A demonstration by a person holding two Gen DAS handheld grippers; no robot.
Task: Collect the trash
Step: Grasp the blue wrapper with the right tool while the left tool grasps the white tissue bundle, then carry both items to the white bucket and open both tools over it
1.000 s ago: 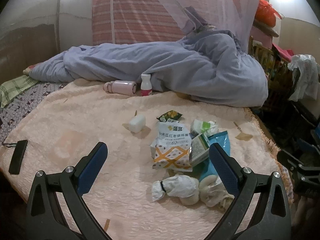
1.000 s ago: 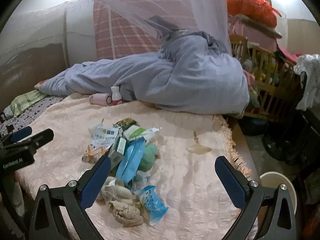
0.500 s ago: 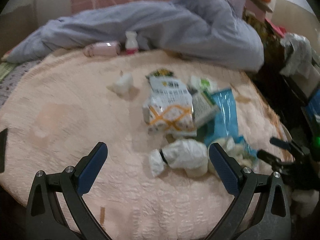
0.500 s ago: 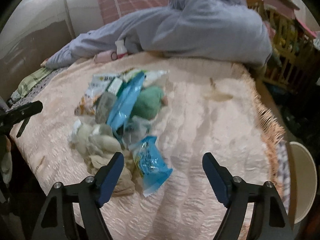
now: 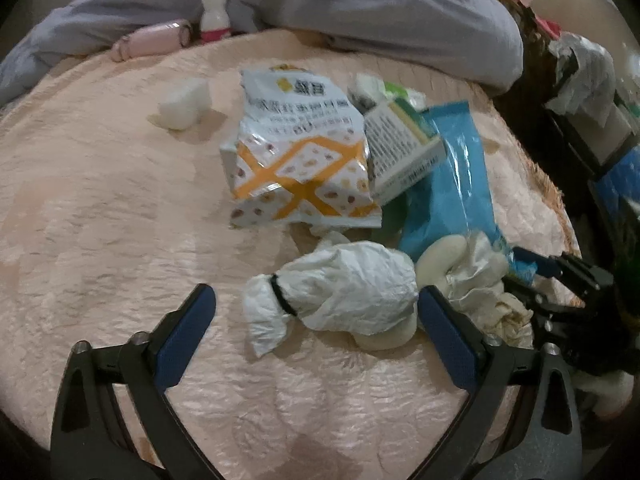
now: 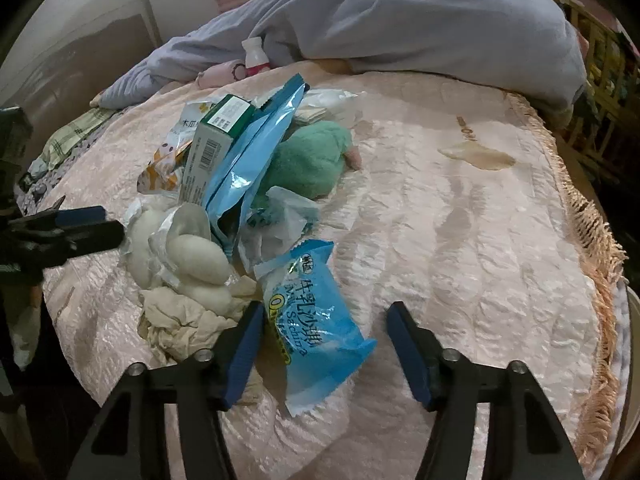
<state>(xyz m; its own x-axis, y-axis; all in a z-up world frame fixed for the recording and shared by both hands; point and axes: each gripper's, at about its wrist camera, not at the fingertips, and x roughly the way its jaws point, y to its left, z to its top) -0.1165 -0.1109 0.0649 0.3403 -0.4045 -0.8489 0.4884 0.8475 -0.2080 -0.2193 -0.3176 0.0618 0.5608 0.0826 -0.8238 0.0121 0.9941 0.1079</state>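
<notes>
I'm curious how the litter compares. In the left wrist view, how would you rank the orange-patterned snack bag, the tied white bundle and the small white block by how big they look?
1. orange-patterned snack bag
2. tied white bundle, though it lies nearer the camera, so this gap is unsure
3. small white block, clearly smallest, though farthest away

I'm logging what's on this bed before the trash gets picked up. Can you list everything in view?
snack bag: one, white with orange pattern, middle of the pile
carton: one, green and white, leaning on the long blue wrapper
small blue packet: one, between the right gripper's jaws, not yet pinched
tied white bundle: one, between the left gripper's jaws
crumpled tissues: several, off-white, near edge
green cloth: one, beside the wrappers
white cube: one, apart
bottle: one, white, by the grey quilt
bedspread: one, pink
left gripper: open, closing
right gripper: open, closing
</notes>
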